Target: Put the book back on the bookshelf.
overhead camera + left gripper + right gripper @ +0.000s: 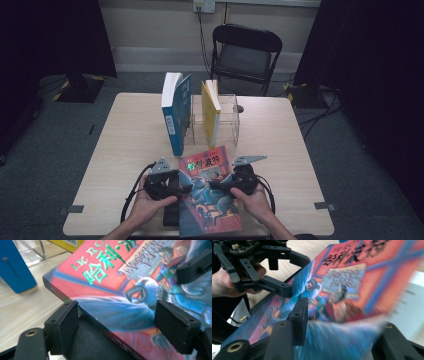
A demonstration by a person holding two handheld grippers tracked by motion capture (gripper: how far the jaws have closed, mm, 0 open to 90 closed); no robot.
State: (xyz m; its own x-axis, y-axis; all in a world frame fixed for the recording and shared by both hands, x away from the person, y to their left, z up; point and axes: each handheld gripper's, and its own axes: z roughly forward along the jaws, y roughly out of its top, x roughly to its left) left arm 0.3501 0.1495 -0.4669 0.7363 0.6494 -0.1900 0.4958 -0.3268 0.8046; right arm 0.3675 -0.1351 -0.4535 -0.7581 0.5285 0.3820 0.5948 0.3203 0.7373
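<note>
The tabletop (125, 135) carries a red and blue picture book (210, 195) at its near edge, long axis running from the person toward the upright books, title end pointing away. The left gripper (186, 189) straddles its spine edge, jaws released. The right gripper (214, 184) grasps the book's right side.

Beyond the tongs, a blue book (176, 112) stands upright on the table (280, 135), just beside a clear acrylic rack (227, 117) w/ a yellow book (210, 112) in it. Farther back: a black folding chair (245, 52).
</note>
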